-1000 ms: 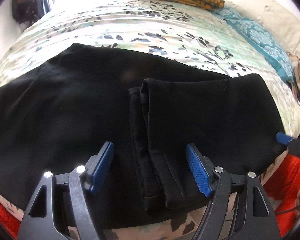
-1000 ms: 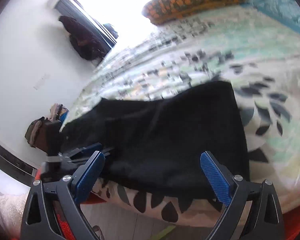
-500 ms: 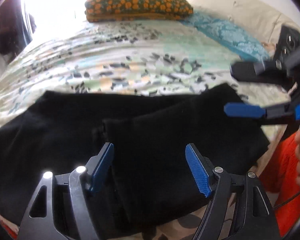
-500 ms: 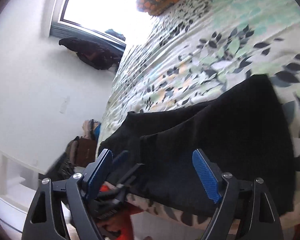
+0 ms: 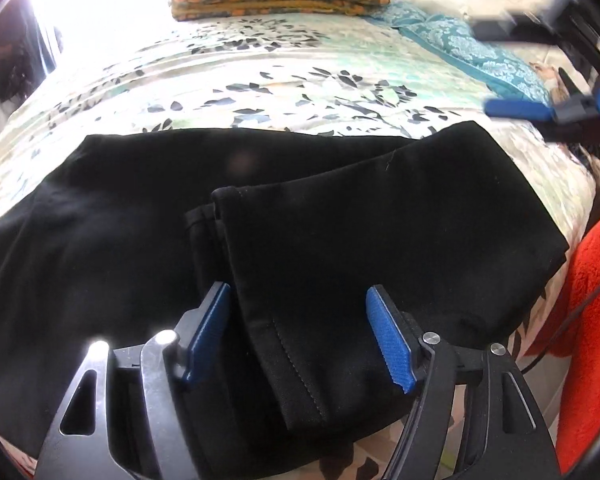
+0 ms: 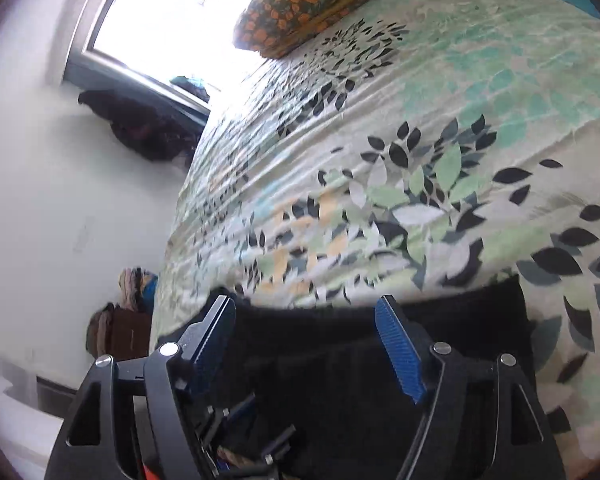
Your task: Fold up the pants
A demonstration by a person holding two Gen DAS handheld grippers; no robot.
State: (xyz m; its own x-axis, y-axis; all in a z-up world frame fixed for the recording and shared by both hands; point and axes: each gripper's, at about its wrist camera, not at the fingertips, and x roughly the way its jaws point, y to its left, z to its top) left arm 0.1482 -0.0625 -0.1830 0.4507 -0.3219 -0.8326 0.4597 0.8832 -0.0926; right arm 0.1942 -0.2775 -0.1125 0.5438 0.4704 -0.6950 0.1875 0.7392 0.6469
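Black pants (image 5: 260,240) lie along the near edge of a bed (image 5: 300,80), the leg ends doubled back so their hems (image 5: 220,204) rest across the middle of the garment. The left hand-held gripper (image 5: 300,334) hovers just over the hemmed edge, jaws apart and gripping nothing. The right hand-held gripper (image 6: 306,340), likewise open and empty, hangs above the pants' far side.

The next fold would likely go best with each gripper pinching every layer at a corner of the folded end, lifting together and laying it square over the waist so the edges line up.

Compared with half a second ago, the left view sits lower and closer to the hems, while the right gripper has swung from over the cloth towards its far edge and the floral bedspread.
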